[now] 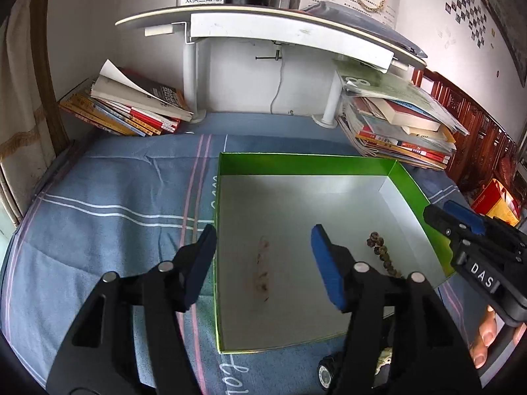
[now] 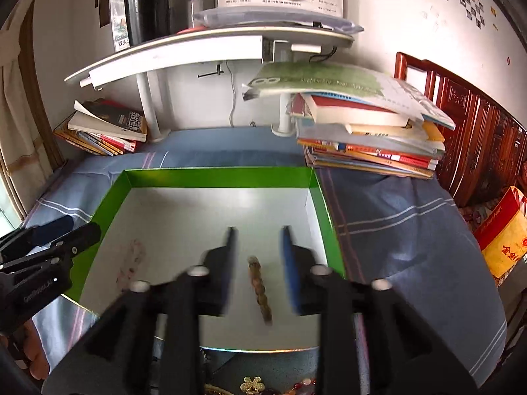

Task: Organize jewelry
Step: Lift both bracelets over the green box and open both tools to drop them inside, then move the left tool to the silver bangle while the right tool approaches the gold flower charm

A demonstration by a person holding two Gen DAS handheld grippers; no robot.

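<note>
Left wrist view: The left gripper point(image 1: 263, 260) is spread wide and holds nothing. Its left finger hangs over the green box wall; its right finger hangs over the box floor. The green box point(image 1: 306, 164) sits open on a blue striped cloth point(image 1: 108, 197) and has a pale grey floor. Two pieces of jewelry lie on that floor. A pale pink bracelet point(image 1: 263, 268) lies stretched out lengthwise between the two fingers, touching neither. A brown bead bracelet point(image 1: 382, 253) lies to the right of the right finger, partly hidden behind it. The right gripper point(image 1: 444, 217) enters from the right edge above the box's right wall; from this view its opening cannot be judged. More jewelry point(image 1: 383, 360) lies on the cloth just outside the near wall, mostly hidden by the gripper body. Stacks of books point(image 1: 131, 105) flank a white shelf point(image 1: 263, 23) at the rear.

Right wrist view: The right gripper point(image 2: 258, 256) is motion-blurred, partly open and empty. The brown bead bracelet point(image 2: 260, 289) lies lengthwise on the box floor between its fingers, apart from both. The pale pink bracelet point(image 2: 130, 265) lies near the box's left wall point(image 2: 108, 204). The left gripper point(image 2: 66, 227) reaches in from the left edge. A gold flower ornament point(image 2: 252, 385) and red beads point(image 2: 301, 385) lie on the cloth outside the near wall.
</note>
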